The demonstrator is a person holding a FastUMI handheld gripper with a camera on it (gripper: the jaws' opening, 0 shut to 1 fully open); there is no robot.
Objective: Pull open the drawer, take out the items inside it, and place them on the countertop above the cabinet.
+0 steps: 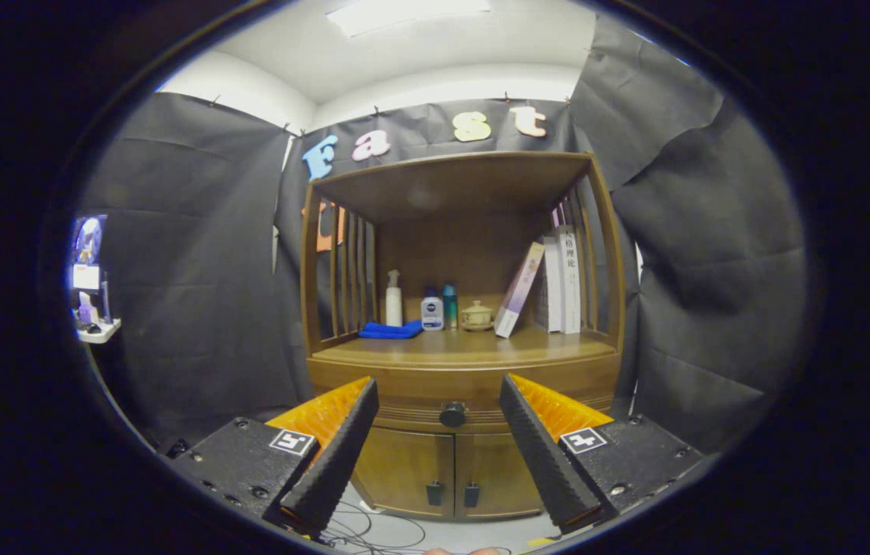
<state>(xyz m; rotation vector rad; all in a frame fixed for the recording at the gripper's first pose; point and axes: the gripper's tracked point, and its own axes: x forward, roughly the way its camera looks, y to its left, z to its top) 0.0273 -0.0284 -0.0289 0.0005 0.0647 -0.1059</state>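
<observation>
A booth hung with dark cloth held a wooden cabinet [460, 339]. Nearest, the gripper [439, 401] hung with its fingers spread wide, pinching nothing — the drawer [404, 383] sat shut beyond them, its round knob [452, 415] between the fingertips. Farther back, bottles, a blue cloth [391, 330] and books [558, 281] stood on the countertop [466, 347].

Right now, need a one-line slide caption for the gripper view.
Open gripper lined up with the closed drawer's knob, apart from it, cabinet ahead, bottles and books on the countertop.
</observation>
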